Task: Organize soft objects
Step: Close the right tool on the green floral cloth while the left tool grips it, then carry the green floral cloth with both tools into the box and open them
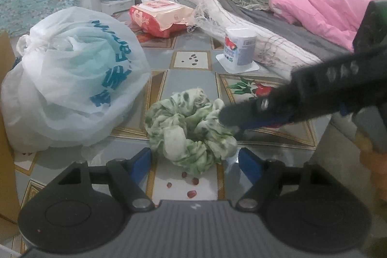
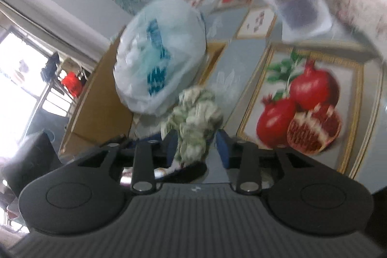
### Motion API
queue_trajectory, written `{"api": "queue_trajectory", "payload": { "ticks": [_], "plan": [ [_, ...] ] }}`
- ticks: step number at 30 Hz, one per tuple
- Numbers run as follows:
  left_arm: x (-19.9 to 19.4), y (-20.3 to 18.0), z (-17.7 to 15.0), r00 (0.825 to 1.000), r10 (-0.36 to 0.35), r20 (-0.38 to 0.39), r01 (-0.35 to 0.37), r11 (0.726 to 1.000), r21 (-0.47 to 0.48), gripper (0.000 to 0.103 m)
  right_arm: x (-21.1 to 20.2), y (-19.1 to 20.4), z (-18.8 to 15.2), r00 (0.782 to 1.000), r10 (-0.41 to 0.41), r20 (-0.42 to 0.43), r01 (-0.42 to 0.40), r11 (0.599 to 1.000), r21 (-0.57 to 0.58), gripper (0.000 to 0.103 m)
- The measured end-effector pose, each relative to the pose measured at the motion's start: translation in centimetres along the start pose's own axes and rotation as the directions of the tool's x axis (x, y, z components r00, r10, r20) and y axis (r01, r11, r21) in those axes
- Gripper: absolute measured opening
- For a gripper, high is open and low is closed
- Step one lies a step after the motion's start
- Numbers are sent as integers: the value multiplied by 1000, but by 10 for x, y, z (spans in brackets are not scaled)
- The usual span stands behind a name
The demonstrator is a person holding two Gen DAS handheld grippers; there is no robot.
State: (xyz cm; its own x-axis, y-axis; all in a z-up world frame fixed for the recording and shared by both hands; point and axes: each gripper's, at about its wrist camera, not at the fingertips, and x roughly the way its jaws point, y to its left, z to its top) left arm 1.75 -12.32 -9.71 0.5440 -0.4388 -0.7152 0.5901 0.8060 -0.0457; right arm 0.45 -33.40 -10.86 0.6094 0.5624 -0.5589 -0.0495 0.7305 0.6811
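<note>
A green-and-white crumpled scrunchie point(image 1: 191, 129) lies on the patterned table. My left gripper point(image 1: 194, 161) is open, its blue pads either side of the scrunchie's near edge. My right gripper point(image 1: 232, 116) reaches in from the right in the left wrist view and touches the scrunchie's right side. In the right wrist view the scrunchie point(image 2: 193, 122) sits between the right gripper's point(image 2: 197, 145) blue pads, which stand apart around it; the view is blurred.
A tied white plastic bag point(image 1: 70, 79) with blue print sits left of the scrunchie. A white cup point(image 1: 239, 50), a red wipes pack point(image 1: 159, 16) and a rolled white cloth point(image 1: 217, 16) lie behind. A pink quilt point(image 1: 326, 1) is at the right. Cardboard point(image 2: 96, 98) stands by the bag.
</note>
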Motion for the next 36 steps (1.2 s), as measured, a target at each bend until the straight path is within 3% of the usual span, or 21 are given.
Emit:
{"api": "queue_trajectory", "payload": {
  "ticks": [7,12,14,18,24,28,32,36],
  "plan": [
    [8,1,6,999,33,-6,-33,999,-10,75,24,-11,18,1000,-8,28,9,1000,-11,45],
    [9,-1,6,999,52,6,-52,999,0,60,39,-1,16,1000,-2,22,4,997,-77,42],
    [8,-2,8,998,59,13,-59,998,-5,51,40,-1,14,1000,0,27,2,997,-74,33],
    [3,-2,11,998,58,26,-58,998,-25,41,39,-6,10,998,55,26,-54,998,-22,27],
    [-26,-1,16,990,93,103,-91,995,-31,39,29,8,14,990,132,46,-130,991,-28,26],
    [-57,10,24,974,135,180,-128,990,-51,39,26,38,27,980,191,48,-186,978,-96,26],
    [-93,30,32,943,210,259,-192,977,-93,39,34,82,48,964,264,25,-255,947,-194,26],
    [-128,58,34,905,311,290,-272,948,-166,39,52,131,66,939,342,-32,-336,896,-292,26]
  ]
}}
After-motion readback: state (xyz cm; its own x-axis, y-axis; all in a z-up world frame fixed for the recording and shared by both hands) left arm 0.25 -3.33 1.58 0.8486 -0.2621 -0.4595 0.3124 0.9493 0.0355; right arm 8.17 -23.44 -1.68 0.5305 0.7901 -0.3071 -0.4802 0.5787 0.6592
